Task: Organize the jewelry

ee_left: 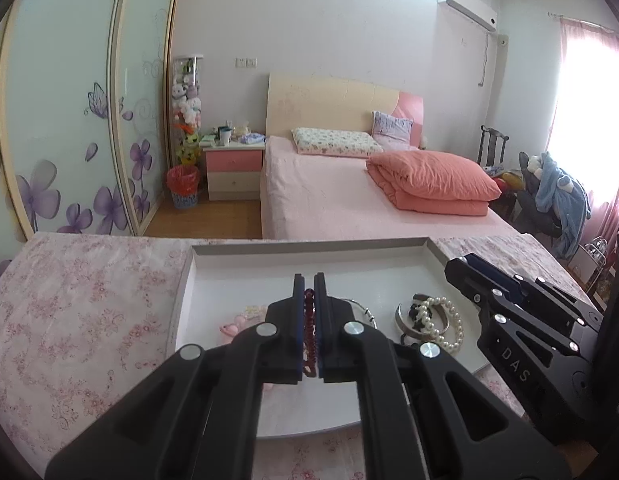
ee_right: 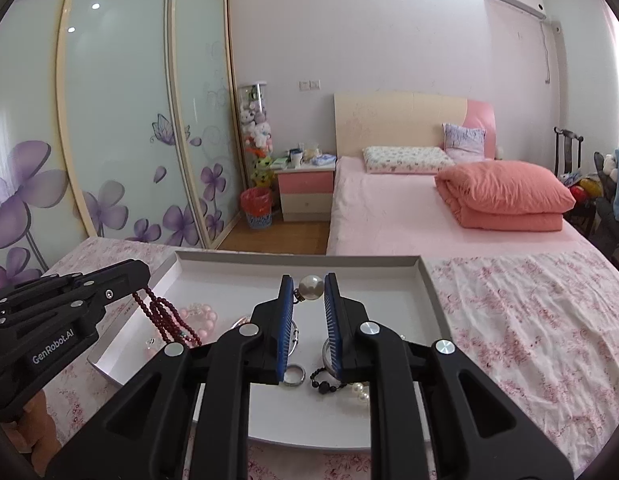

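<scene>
A white shallow tray (ee_left: 213, 256) (ee_right: 229, 258) lies on a floral-cloth table. My left gripper (ee_left: 308, 280) is shut on a dark red bead strand (ee_left: 308, 320), which hangs from it over the tray's left side in the right wrist view (ee_right: 165, 316). My right gripper (ee_right: 308, 280) is open above the tray's middle, a big pearl pendant (ee_right: 312, 286) lying between its fingertips. A pearl bracelet (ee_left: 449, 320), black bead piece (ee_right: 323, 384), silver ring (ee_right: 294, 374), silver bangle (ee_left: 363, 308) and pink bead bracelet (ee_right: 201, 316) lie in the tray.
The floral tablecloth (ee_right: 529, 320) covers the table around the tray. A pink bed (ee_left: 349, 196) with an orange quilt stands behind the table, and sliding wardrobe doors (ee_right: 121, 120) stand at the left.
</scene>
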`<move>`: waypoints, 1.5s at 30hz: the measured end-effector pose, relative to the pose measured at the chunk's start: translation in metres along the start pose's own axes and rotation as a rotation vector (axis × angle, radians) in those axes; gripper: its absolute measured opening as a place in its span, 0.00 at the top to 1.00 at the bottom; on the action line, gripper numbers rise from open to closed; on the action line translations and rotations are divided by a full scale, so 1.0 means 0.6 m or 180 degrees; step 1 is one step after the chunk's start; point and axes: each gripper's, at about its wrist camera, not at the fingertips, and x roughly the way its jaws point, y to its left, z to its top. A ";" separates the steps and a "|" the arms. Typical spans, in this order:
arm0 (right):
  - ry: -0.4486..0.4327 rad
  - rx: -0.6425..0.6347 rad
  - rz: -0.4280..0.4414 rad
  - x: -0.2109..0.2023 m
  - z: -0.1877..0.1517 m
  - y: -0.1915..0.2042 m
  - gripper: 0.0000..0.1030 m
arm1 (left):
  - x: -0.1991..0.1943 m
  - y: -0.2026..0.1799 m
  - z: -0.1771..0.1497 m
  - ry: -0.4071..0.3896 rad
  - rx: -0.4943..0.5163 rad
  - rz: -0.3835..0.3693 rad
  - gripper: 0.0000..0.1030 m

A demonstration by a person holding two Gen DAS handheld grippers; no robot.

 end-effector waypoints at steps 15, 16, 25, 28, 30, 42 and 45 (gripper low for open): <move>-0.0078 0.0183 -0.0131 -0.068 0.007 -0.022 0.47 | -0.061 0.064 0.001 -0.0045 -0.0309 0.0202 0.72; -0.0082 0.0190 -0.0138 -0.075 0.008 -0.022 0.47 | -0.072 0.066 -0.003 -0.0053 -0.0300 0.0214 0.71; -0.0118 0.0216 -0.0262 -0.172 -0.012 -0.002 0.25 | -0.191 0.073 -0.047 -0.0287 -0.0162 0.0509 0.36; -0.0134 0.0232 -0.0261 -0.197 -0.024 0.001 0.12 | -0.231 0.074 -0.067 -0.0350 -0.0162 0.0559 0.21; -0.0171 0.0225 -0.0255 -0.213 -0.032 0.008 0.05 | -0.251 0.072 -0.078 -0.0371 -0.0161 0.0572 0.12; -0.0266 0.0033 -0.0269 -0.265 -0.075 0.036 0.02 | -0.316 0.052 -0.135 -0.0479 -0.0067 0.0705 0.04; -0.0270 0.0065 -0.0245 -0.272 -0.086 0.038 0.02 | -0.327 0.043 -0.143 -0.0551 0.0012 0.0730 0.04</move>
